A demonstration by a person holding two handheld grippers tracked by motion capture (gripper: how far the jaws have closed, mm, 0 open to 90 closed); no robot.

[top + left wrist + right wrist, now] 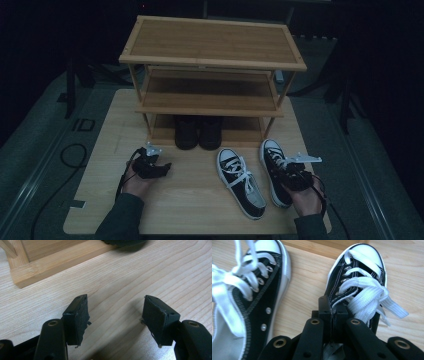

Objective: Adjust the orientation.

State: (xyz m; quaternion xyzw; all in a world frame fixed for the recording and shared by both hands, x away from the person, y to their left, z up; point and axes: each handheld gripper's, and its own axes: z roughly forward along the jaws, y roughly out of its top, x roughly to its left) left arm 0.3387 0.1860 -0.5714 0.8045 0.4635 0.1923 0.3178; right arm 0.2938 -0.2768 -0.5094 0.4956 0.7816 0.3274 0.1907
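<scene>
Forearms in dark sleeves enter at the near edge of the tabletop (pixel 200 200), each hand carrying a gripper. Right gripper (pixel 333 312): jaws brought together and clamped on the collar fabric of the right sneaker (pixel 359 272), at the near end of its opening, with the white laces (pixel 369 295) bunched just beside the jaws. In the high view this right gripper (pixel 295 175) sits over the heel half of the right sneaker (pixel 272 152), whose white toe cap points toward the far side, near the shelf's right leg. Left sneaker (pixel 240 182): lies flat on the tabletop just beside the held one, toe toward the far side, heel angled to the near right; the two shoes are close but apart.

Left gripper (pixel 115 315): jaws apart, nothing between them, hovering low over bare wood, well apart from both sneakers; in the high view this left gripper (pixel 150 165) sits at the near left of the tabletop.

Bamboo shoe rack (pixel 212 45): three tiers, standing at the far half of the tabletop. Its lowest tier holds a pair of dark shoes (pixel 198 132), side by side, facing the near side.
</scene>
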